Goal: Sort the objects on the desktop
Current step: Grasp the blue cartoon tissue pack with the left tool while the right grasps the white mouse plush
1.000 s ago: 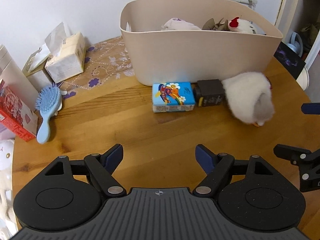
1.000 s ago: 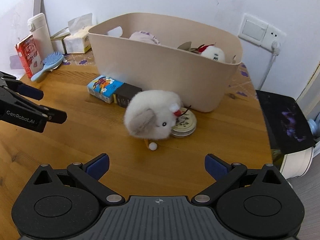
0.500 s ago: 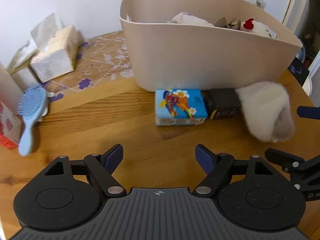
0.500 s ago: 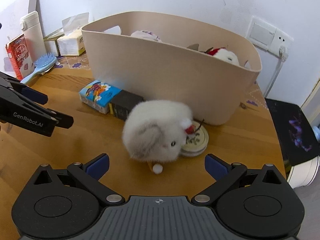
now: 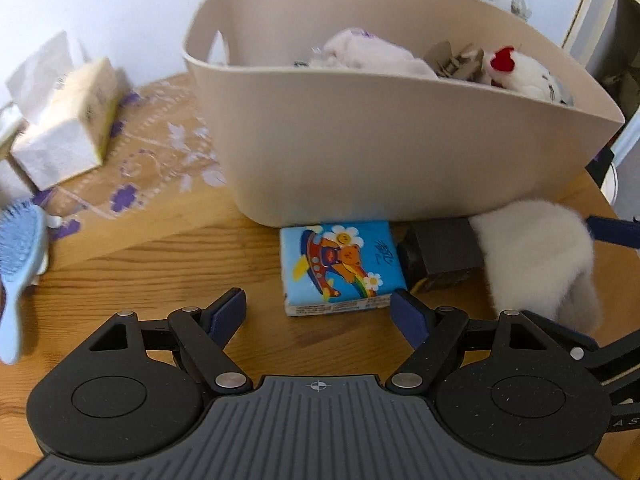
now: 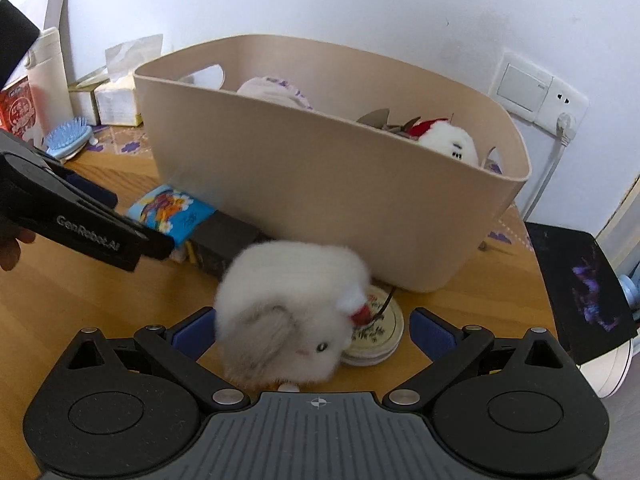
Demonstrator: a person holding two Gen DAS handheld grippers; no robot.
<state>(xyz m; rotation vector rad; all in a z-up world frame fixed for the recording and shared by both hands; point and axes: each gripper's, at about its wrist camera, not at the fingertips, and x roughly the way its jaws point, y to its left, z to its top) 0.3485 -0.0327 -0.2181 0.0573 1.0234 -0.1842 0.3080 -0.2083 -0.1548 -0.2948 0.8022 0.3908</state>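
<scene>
Here, the right hand-held gripper (image 6: 312, 330) gapes wide around the plush toy (image 6: 290, 312); closing may snag the tin (image 6: 374, 340) beneath.

White wall (image 6: 320, 0), wall switch (image 6: 520, 84), wooden table (image 5: 160, 272)

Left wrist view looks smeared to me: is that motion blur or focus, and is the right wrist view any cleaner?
Left wrist view: motion blur, smearing the tissue box and hairbrush; the gripper's own body stays crisp. Right wrist view: the bin is sharper, only the plush toy is soft. Both bend straight edges, fisheye style.
</scene>
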